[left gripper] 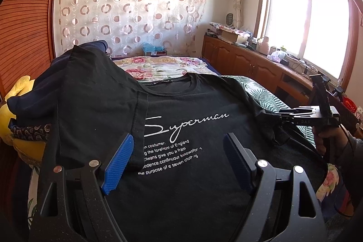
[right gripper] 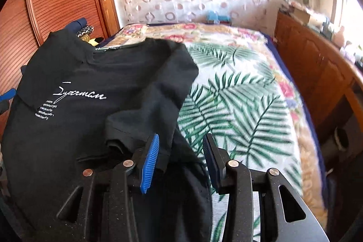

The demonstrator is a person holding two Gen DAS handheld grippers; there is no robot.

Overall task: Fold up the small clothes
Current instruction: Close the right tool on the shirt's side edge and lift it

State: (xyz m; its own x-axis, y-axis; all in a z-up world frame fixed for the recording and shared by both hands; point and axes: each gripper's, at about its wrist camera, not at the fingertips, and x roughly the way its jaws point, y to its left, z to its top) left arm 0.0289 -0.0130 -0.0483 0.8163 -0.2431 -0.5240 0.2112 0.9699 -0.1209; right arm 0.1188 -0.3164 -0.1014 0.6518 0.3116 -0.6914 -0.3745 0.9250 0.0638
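**folder_guy:** T-shirt point(left gripper: 181, 128) update: black tee with the white "Superman" print point(left gripper: 188, 126), lying chest-up on the floral bedspread point(right gripper: 245, 94), collar at 12 o'clock from my left gripper point(left gripper: 177, 158). Left sleeve point(left gripper: 102, 110) is flipped in over the chest and covers the start of the lettering, so I'd say the side folds are underway.

**tidy_tom:** Are your jaws on anything?

**folder_guy:** Left ones are spread wide, hovering over the print with nothing between them. The sleeve hem sits right by the 9 o'clock pad. Right gripper point(right gripper: 179, 162) is over at the tee's 3 o'clock edge; its jaws are apart too, with the bunched right sleeve point(right gripper: 136, 128) by the left pad. Can't tell if it touches.

**tidy_tom:** Why park it there?

**folder_guy:** My guess: lined up to pinch that sleeve and mirror the fold.
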